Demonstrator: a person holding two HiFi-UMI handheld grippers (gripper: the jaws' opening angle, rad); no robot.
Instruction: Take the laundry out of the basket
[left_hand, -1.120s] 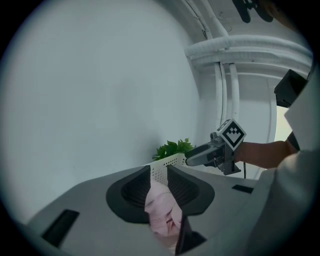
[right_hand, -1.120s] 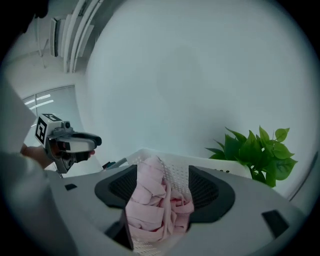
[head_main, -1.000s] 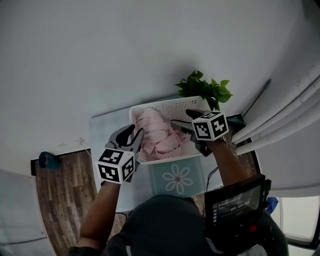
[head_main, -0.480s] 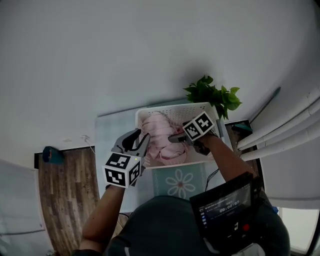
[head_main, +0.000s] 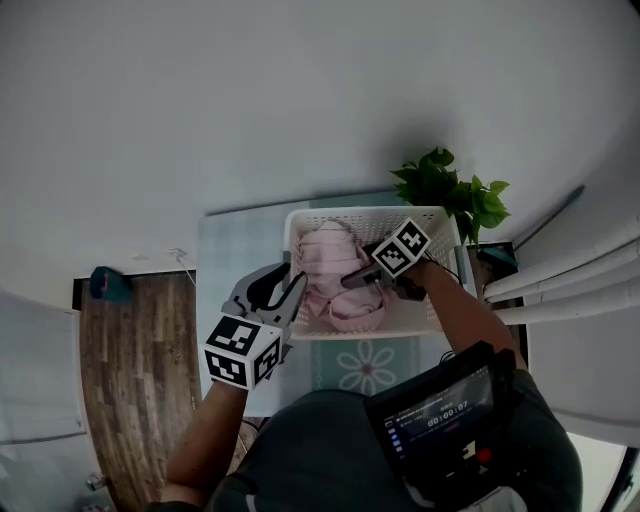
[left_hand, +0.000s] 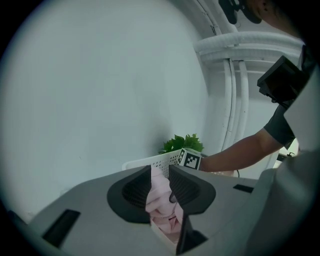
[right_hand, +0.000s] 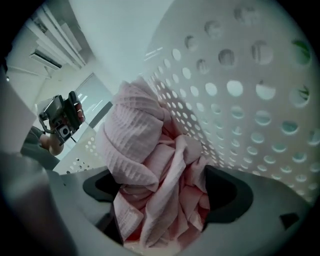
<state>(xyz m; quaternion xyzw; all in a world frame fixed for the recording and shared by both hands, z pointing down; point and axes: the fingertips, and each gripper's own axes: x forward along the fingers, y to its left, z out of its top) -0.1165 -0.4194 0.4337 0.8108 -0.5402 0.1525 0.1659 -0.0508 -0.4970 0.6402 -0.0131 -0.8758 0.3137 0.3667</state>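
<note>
Head view / laundry: pink cloth (head_main: 335, 280) bunched in the white perforated basket (head_main: 440, 225), which stands on the pale counter (head_main: 230, 250) near a potted plant (head_main: 450, 190).
Head view / right tool: right tool (head_main: 352, 281) reaches down into the basket from the plant side, tips at the heap; forearm angled across the rim.
Head view / left tool: left tool (head_main: 290, 295) held at the basket's left rim, jaws forked apart, tips just beside the cloth.

Left gripper view / tool state: jaws (left_hand: 160, 187) stand a narrow gap apart with nothing pinched. The laundry (left_hand: 161, 200) shows through the gap, behind the basket rim (left_hand: 150, 162).

Right gripper view / tool state: jaws (right_hand: 165, 200) spread wide and straddling the heap, not yet pressed in.
Right gripper view / laundry: waffle-textured folds (right_hand: 145, 165) fill the space between the pads, with the basket wall (right_hand: 240, 90) close behind.

Handling (judgement): light, limp, not fragile; it will sag and trail when lifted and may snag on the rim.
Hold point (judgement): a thick gather of several folds mid-heap, where the right tool sits; a single edge would likely slip.
</note>
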